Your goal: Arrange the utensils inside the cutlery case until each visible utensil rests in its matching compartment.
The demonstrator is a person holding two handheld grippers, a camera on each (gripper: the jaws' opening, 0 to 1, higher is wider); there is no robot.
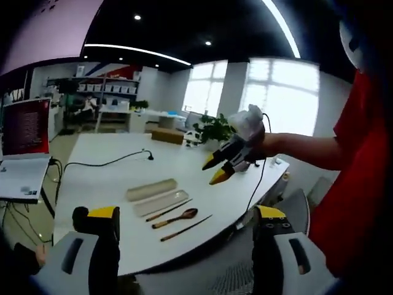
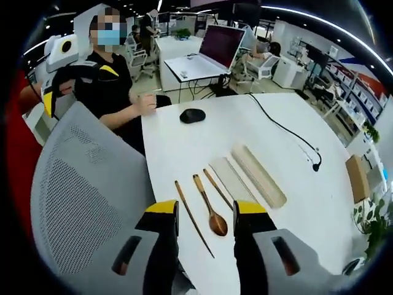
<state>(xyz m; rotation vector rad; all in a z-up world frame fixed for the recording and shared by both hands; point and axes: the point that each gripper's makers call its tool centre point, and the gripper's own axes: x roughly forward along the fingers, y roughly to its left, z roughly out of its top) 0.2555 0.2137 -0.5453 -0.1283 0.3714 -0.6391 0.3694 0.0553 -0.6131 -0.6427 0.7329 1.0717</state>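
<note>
A wooden spoon [image 2: 209,211] lies on the white table [image 2: 184,153] between two dark chopsticks [image 2: 193,218] [image 2: 218,189]. Beside them are the beige cutlery case tray [image 2: 232,179] and its lid [image 2: 259,176], both with nothing in them. My right gripper [image 2: 206,209] hovers open above the spoon's bowl, holding nothing. In the left gripper view the same spoon [image 1: 177,217], chopsticks [image 1: 186,227], tray [image 1: 161,203] and lid [image 1: 151,189] lie ahead, with the right gripper [image 1: 216,172] in a gloved hand above them. My left gripper [image 1: 187,215] is open, back from the table edge.
A black mouse [image 2: 192,115], a black cable [image 2: 282,129] and an open laptop [image 2: 218,46] sit further along the table. A grey mesh chair [image 2: 80,203] stands at the near edge. A person in black sits by the table. A plant [image 1: 215,129] stands at the far end.
</note>
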